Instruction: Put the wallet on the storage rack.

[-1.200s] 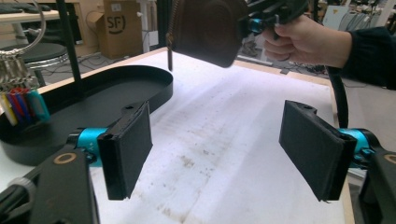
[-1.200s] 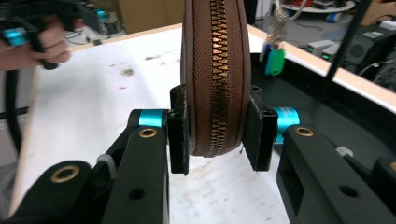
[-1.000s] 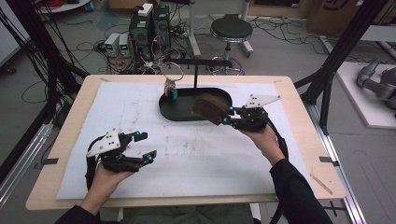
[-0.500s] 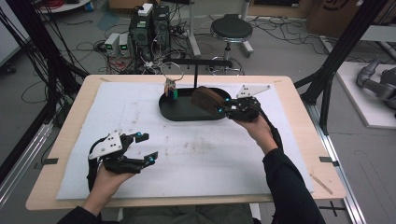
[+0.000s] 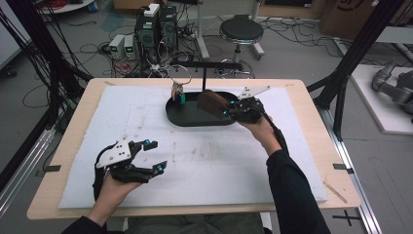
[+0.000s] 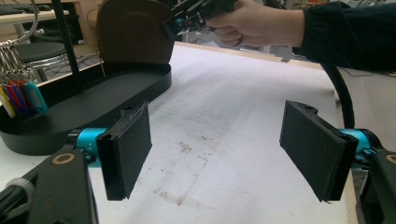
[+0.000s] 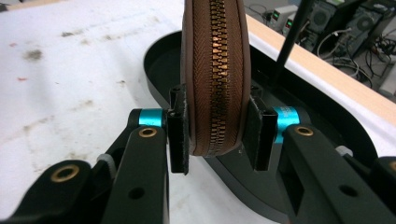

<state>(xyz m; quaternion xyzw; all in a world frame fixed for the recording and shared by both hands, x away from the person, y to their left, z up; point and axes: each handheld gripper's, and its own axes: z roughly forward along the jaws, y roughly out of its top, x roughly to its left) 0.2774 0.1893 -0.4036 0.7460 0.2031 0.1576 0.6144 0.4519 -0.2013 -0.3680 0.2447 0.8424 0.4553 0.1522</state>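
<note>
My right gripper [image 5: 228,111] is shut on a brown zippered pouch [image 5: 212,102] and holds it on edge just above the right half of a black oval tray [image 5: 192,119]. In the right gripper view the pouch [image 7: 215,70] stands between the two pads, zipper facing the camera, over the tray [image 7: 327,116]. A bunch of keys [image 5: 178,92] hangs from a ring on the tray's black stand [image 5: 204,78]. My left gripper [image 5: 155,156] is open near the table's front left, with nothing between its jaws; the left gripper view shows the pouch [image 6: 133,30] and tray [image 6: 79,105] farther off.
A white sheet [image 5: 195,161] covers most of the wooden table [image 5: 316,122]. Beyond the far edge stand computer cases [image 5: 156,29], a stool [image 5: 241,31] and loose cables on the floor. Black frame posts [image 5: 350,63] rise at both sides.
The right gripper has carried the pouch leftward and a little farther away, over the tray's right half. The left gripper has barely shifted.
</note>
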